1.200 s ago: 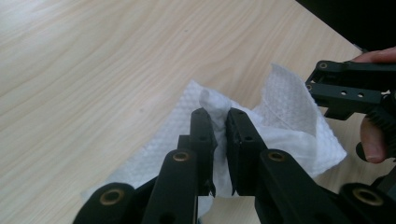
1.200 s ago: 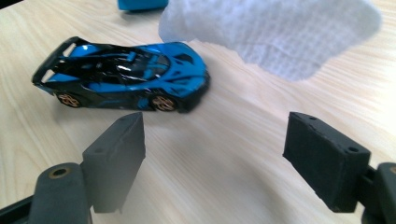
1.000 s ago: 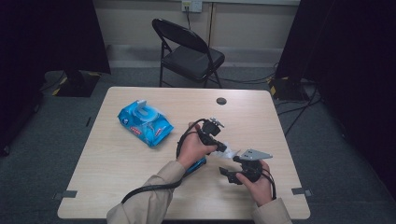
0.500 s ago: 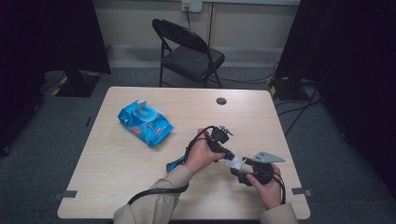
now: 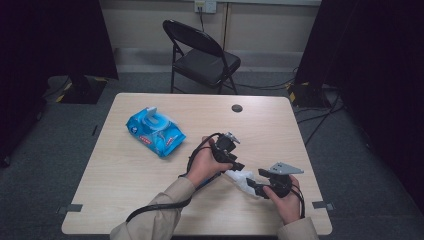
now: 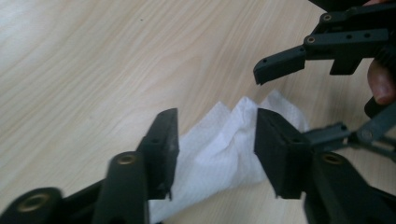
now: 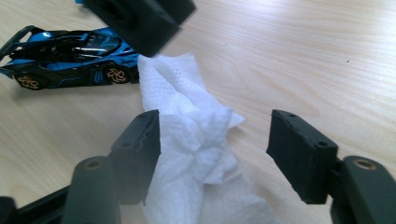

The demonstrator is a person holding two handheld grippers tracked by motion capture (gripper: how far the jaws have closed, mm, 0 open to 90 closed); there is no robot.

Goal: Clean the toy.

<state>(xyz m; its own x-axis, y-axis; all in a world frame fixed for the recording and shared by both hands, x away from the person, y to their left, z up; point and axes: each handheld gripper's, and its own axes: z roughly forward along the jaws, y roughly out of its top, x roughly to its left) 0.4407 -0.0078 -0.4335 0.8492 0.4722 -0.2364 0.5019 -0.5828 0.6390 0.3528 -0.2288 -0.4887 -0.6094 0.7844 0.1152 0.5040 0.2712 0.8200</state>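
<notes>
high view: both hands work near the front right corner of the table [image 5: 150,200]. left gripper [image 5: 239,167] and right gripper [image 5: 252,185] point at each other with a crumpled white wipe [image 5: 242,179] on the worktop between them. blue wipes pack [image 5: 155,131] sits well apart toward the back left, small dark disc [image 5: 237,108] near the back edge, folding chair [image 5: 202,55] beyond the table. left gripper view: left gripper [image 6: 215,149] has just been opening; jaws stand apart, the wipe [image 6: 219,154] lies flat on the wood under and between them, pads not pressing it. right gripper [image 6: 299,93] comes in from the upper right, its jaws also parted over the wipe's far end. right gripper view: right gripper [image 7: 212,154] has just been closing but is not shut; the wipe [image 7: 191,140] bunches against the inner face of the left-hand jaw, the other jaw stands clear of it with bare wood in the gap. a blue toy car [image 7: 70,58] sits just beside the wipe's far end, can't tell if it touches. the left gripper's blurred jaw tip hangs above that end. judgement: this reads as a handover or regrip of the wipe, left letting go, right taking over, most likely to wipe the car. next move calls for the right jaws to finish closing on the bunched part, then lift it clear of the left jaws without dragging the car.
</notes>
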